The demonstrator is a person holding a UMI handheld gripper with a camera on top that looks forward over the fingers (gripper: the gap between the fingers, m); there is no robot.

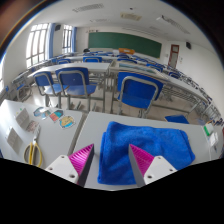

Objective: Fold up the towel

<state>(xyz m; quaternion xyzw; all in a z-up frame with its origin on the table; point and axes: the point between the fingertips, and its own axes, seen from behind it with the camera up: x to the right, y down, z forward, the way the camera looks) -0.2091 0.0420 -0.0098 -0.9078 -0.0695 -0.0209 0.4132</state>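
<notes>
Your gripper (pixel 111 162) hangs above the near edge of a pale desk (pixel 98 128), with its two fingers spread apart and nothing pressed between them. The pink pads (pixel 84 154) on their inner faces are bare, facing each other across an open gap.

The blue towel (pixel 145 146) lies on the desk just ahead of the fingers, mostly to the right. It rests flat but rumpled, spread over much of the desk's right half. Its near left part reaches into the gap between the fingers, and the right finger sits over its near edge. The left finger is over bare desk surface, just beside the towel's left border. You cannot tell from this view whether either fingertip touches the cloth.

To the left of the desk, on a lower surface, lie some small colourful items (pixel 60 117), too small to identify. At the near left, a yellow object (pixel 33 154) shows, its shape unclear.

Beyond the desk stand rows of blue chairs (pixel 139 93) and more desks, filling a classroom. On the far wall hangs a green chalkboard (pixel 123 42), and windows (pixel 40 44) line the left wall.
</notes>
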